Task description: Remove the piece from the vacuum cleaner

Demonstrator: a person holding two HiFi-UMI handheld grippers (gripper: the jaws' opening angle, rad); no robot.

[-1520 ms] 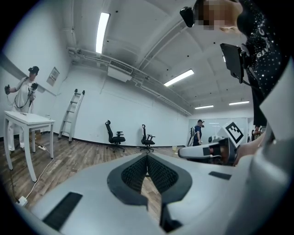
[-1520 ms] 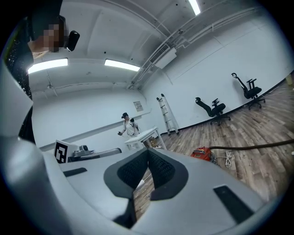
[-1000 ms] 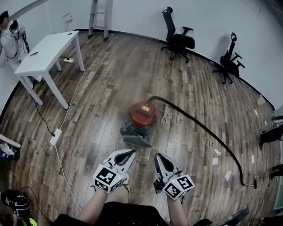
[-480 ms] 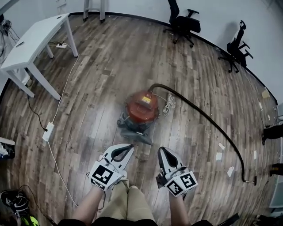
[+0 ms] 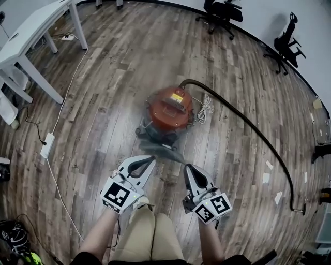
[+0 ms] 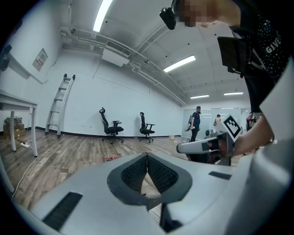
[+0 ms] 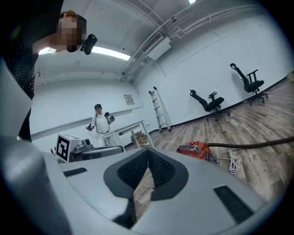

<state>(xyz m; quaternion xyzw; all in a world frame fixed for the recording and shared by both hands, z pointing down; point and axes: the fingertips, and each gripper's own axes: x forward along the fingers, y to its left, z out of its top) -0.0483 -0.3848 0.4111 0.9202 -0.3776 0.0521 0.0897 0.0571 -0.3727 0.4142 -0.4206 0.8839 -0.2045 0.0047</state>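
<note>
A red canister vacuum cleaner [image 5: 168,111] sits on the wood floor, just ahead of both grippers, with a grey base [image 5: 158,141] toward me. A long black hose [image 5: 248,124] curves from its top off to the right. My left gripper [image 5: 148,161] is shut and empty, a short way in front of the vacuum's near left side. My right gripper [image 5: 187,170] is shut and empty too, near its right side. In the right gripper view the vacuum [image 7: 196,150] lies ahead to the right. The left gripper view shows its jaws [image 6: 147,156] shut with nothing between them.
A white table [image 5: 28,39] stands at the upper left, with a white cable and power strip [image 5: 47,145] on the floor. A coiled white cord [image 5: 206,109] lies beside the vacuum. Office chairs [image 5: 223,11] stand along the far wall. Paper scraps [image 5: 266,177] lie at right.
The view has moved closer to the vacuum cleaner, which now looks larger and nearer the grippers. Both grippers stay shut and empty.
</note>
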